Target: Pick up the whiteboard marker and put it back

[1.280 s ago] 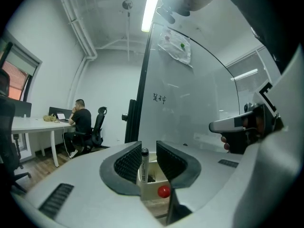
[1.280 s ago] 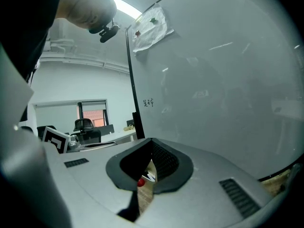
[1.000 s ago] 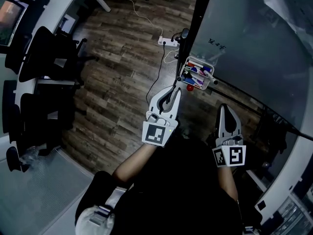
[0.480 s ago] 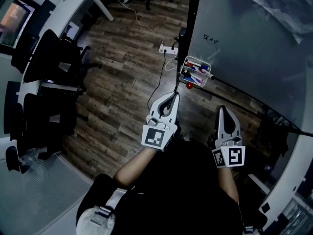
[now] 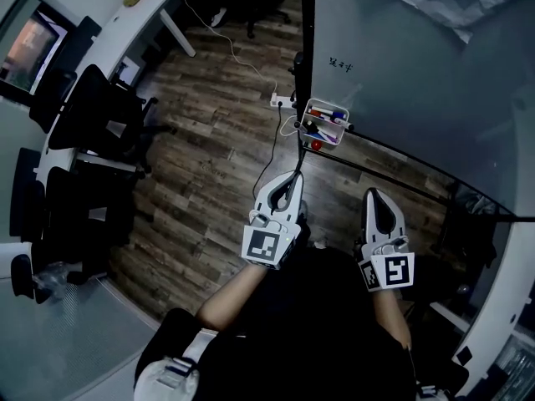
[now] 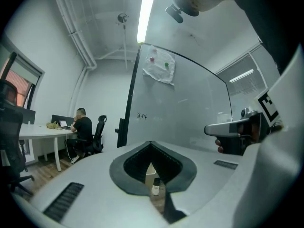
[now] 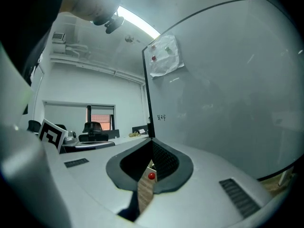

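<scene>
You are holding the left gripper (image 5: pixel 295 176) with its jaws pressed fully together, gripping nothing. The right gripper (image 5: pixel 373 194) is sitting beside it, its jaws also drawn together and empty. The whiteboard markers (image 5: pixel 326 117) are lying bunched in the white tray (image 5: pixel 313 104), which is hanging at the lower left corner of the whiteboard (image 5: pixel 418 65). Which marker is yours I cannot tell. The tray is sitting ahead of the left gripper's tip, clear of it, with a small red ball (image 5: pixel 316 144) just beneath it.
</scene>
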Available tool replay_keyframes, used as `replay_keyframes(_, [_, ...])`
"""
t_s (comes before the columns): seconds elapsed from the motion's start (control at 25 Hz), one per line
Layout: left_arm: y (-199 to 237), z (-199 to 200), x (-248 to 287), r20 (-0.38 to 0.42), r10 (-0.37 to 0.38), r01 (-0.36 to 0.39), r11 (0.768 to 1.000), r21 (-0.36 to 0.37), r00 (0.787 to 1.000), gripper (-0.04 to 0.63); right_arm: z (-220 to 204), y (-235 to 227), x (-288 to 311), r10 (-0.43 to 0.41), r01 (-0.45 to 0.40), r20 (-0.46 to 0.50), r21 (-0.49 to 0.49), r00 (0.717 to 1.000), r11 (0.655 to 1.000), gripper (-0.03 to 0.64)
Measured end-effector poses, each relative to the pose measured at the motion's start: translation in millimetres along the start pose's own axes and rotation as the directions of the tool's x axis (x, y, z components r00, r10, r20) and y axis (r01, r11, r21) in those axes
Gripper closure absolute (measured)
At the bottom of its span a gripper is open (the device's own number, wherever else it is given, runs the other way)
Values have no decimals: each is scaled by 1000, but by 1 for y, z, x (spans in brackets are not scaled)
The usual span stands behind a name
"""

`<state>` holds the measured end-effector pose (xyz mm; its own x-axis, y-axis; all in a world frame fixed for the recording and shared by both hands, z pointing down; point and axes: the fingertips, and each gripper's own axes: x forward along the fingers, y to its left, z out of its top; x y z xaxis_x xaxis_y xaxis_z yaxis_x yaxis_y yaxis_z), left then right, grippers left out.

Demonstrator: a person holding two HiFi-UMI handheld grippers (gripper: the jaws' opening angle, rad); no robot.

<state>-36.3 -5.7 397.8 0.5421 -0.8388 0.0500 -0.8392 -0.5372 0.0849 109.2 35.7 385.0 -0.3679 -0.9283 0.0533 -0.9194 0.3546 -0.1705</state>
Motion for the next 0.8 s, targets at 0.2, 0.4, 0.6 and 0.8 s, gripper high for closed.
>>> replay_keyframes(0.2, [-16, -4, -11, -19, -9, 9, 1000, 16, 1000, 588, -6, 3, -14, 7, -7, -22, -10, 1000, 1000, 603])
replay_keyframes(0.4, [-26, -4, -23, -15, -2, 2, 1000, 26, 1000, 588, -6, 5, -24, 19, -19, -12, -10, 1000, 1000, 603])
replay_keyframes(0.6, [-31, -8, -35, -20, 5, -4, 1000, 20, 1000, 588, -2, 12, -28, 31, -31, 1, -3, 1000, 1000, 603])
replay_keyframes(0.8, [-34, -10, -40, -19, 8, -8, 1000, 23, 1000, 588, -12, 15, -35, 56, -57, -3, -11, 998, 998, 603])
